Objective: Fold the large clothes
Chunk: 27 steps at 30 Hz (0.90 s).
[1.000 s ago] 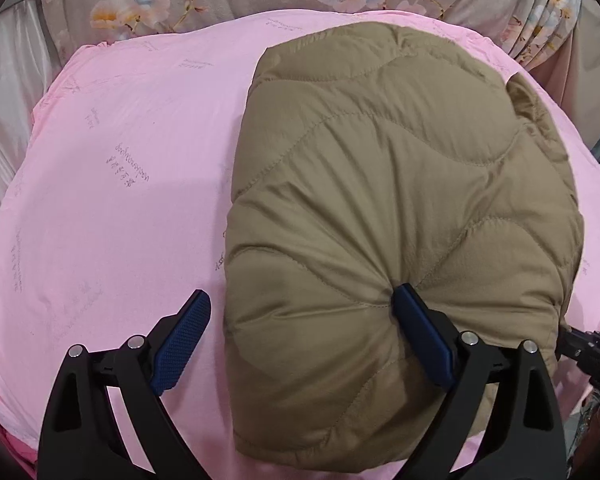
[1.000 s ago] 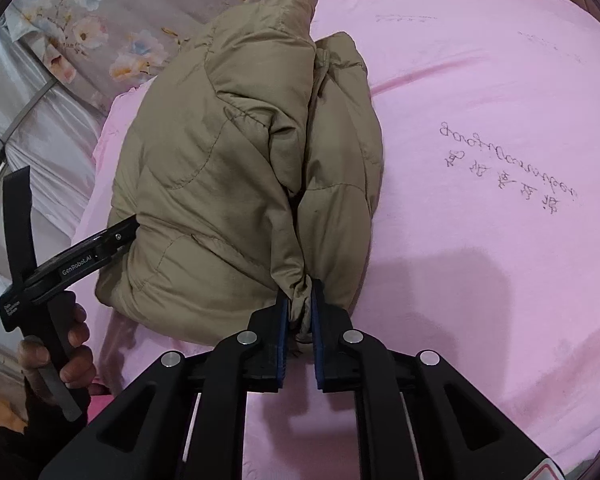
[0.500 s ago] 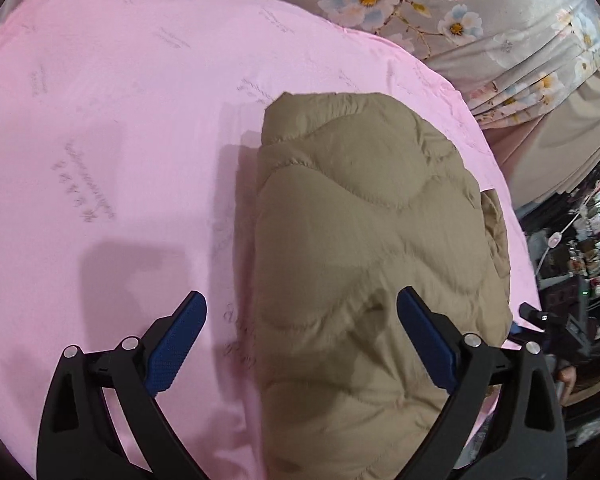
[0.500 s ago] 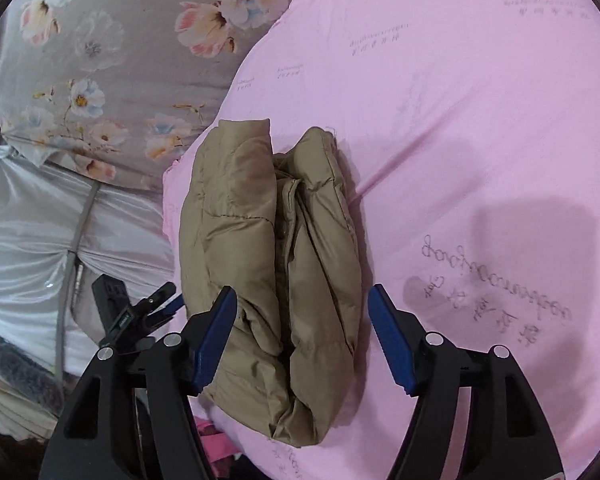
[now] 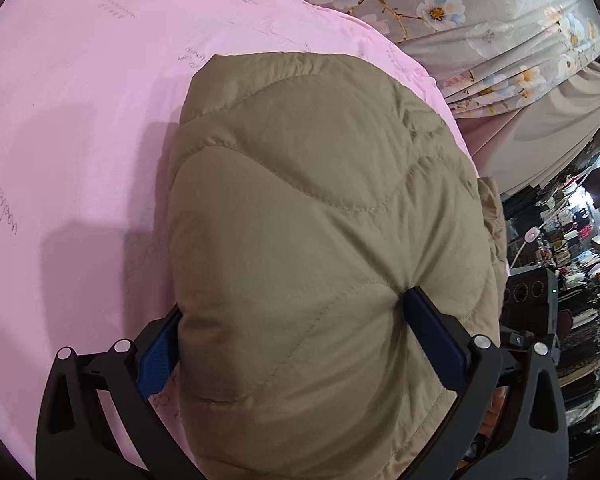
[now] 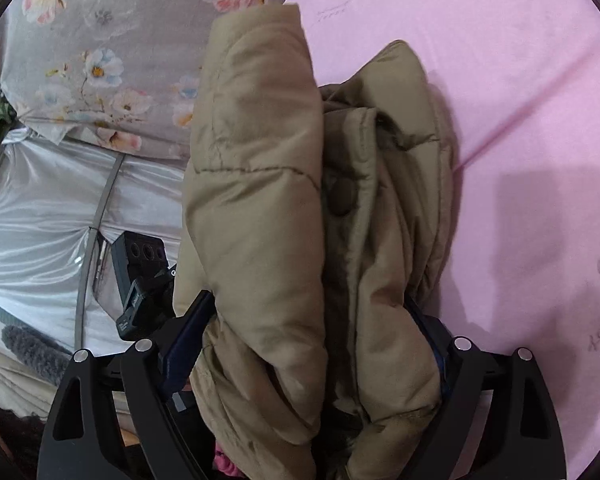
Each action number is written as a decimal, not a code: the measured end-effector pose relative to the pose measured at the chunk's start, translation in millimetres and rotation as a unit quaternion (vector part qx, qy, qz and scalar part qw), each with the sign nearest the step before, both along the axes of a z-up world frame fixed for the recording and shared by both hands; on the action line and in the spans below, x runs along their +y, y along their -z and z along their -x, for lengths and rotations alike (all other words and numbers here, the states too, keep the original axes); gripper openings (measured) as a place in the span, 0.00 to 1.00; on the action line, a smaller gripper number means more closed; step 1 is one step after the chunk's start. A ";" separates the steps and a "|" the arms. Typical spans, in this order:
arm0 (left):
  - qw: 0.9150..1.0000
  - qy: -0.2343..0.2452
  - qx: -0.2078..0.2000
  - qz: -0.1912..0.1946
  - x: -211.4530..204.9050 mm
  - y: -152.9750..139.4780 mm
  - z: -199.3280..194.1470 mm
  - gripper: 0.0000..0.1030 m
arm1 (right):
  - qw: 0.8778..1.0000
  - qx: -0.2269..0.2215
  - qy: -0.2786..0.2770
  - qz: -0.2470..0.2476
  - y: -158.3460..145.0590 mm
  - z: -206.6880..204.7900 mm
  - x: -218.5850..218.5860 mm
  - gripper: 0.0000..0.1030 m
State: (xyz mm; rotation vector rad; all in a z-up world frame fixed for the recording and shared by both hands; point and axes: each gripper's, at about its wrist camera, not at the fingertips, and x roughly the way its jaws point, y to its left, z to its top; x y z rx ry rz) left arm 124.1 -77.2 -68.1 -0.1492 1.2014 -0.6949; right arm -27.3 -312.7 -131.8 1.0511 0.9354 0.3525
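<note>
A folded khaki quilted jacket (image 5: pixel 320 216) lies on the pink bed sheet (image 5: pixel 80 100). My left gripper (image 5: pixel 296 320) stands wide open with the jacket's near end bulging between its blue pads; the right pad presses into the fabric. In the right wrist view the jacket's layered open edge (image 6: pixel 300 208) fills the space between the wide open fingers of my right gripper (image 6: pixel 312 328), which straddles the bundle's end. The left gripper's body (image 6: pixel 144 280) shows beyond the jacket at the left.
A grey floral cloth (image 5: pixel 460 12) hangs behind the bed, also in the right wrist view (image 6: pixel 100 60). Silvery fabric (image 6: pixel 40 220) lies beside the bed edge. Cluttered shelves (image 5: pixel 572 260) stand at the far right. Pink sheet (image 6: pixel 520 120) stretches to the right of the jacket.
My right gripper let go of the jacket's edge, opened wide and now straddles the bundle. My left gripper lifted back, then pushed in around the jacket's near end.
</note>
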 end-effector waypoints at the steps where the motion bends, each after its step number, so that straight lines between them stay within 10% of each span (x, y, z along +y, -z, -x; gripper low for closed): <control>1: 1.000 0.002 -0.010 -0.006 -1.7 -1.9 2.4 0.96 | 1.000 -0.003 -0.001 0.014 -2.7 -2.7 3.2 0.83; 6: 0.995 0.007 -0.088 -0.043 -12.4 -31.3 18.6 0.69 | 0.996 -0.045 0.005 0.072 -41.1 -2.4 14.6 0.32; 19: 0.974 0.016 -0.225 -0.013 -34.6 -133.9 14.5 0.46 | 0.963 -0.184 0.007 0.199 -163.0 -27.8 37.7 0.24; 27: 0.987 -0.027 -0.154 -0.043 4.6 -79.2 -46.8 0.47 | 0.988 -0.071 -0.006 0.137 -92.6 -66.2 28.3 0.40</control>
